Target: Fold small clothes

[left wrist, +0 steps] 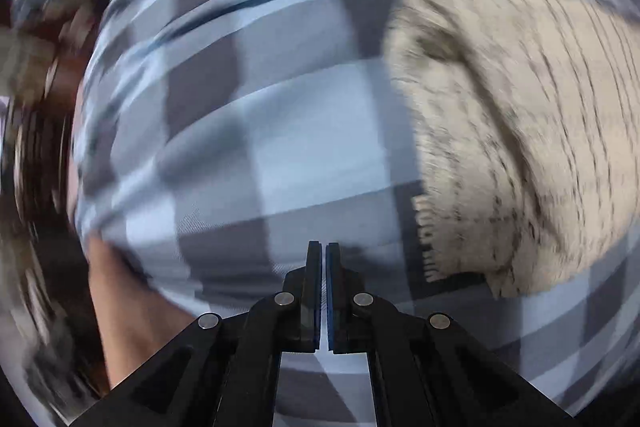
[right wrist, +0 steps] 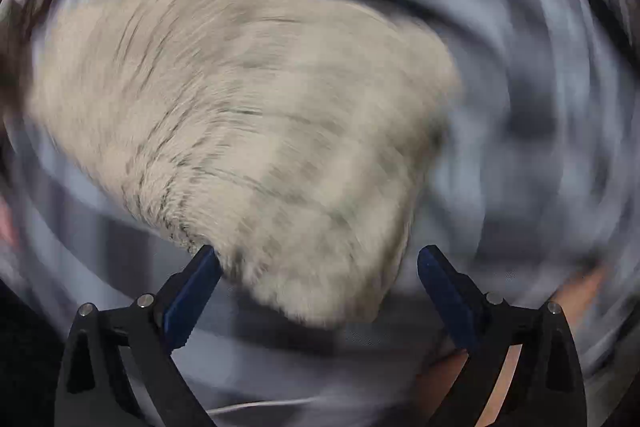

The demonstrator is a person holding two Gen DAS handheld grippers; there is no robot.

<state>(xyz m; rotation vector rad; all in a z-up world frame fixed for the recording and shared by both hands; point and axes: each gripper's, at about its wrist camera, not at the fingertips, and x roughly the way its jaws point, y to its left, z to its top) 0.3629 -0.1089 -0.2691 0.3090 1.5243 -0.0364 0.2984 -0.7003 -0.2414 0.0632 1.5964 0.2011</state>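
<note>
Surface is a blue, grey and white checked woven cloth (left wrist: 256, 131) spread flat, filling most of both views. Room beyond is only a dark brown smear at the left edge of the left wrist view, too blurred to read (right wrist view is heavily motion-blurred too).

Both grippers point straight down at the cloth. The left black two-finger gripper with blue pads (left wrist: 323, 259) is clenched, pads together, nothing between them, over bare checked cloth. The right black two-finger gripper with blue pads (right wrist: 318, 267) is released, jaws spread wide.

The cream ribbed knit garment with dark flecks (left wrist: 520, 131) lies on the cloth, up and to the right of the left gripper, apart from it. In the right view the garment (right wrist: 248, 131) spreads above the jaws, its lower rounded edge dipping between the spread fingers; contact cannot be told.
</note>
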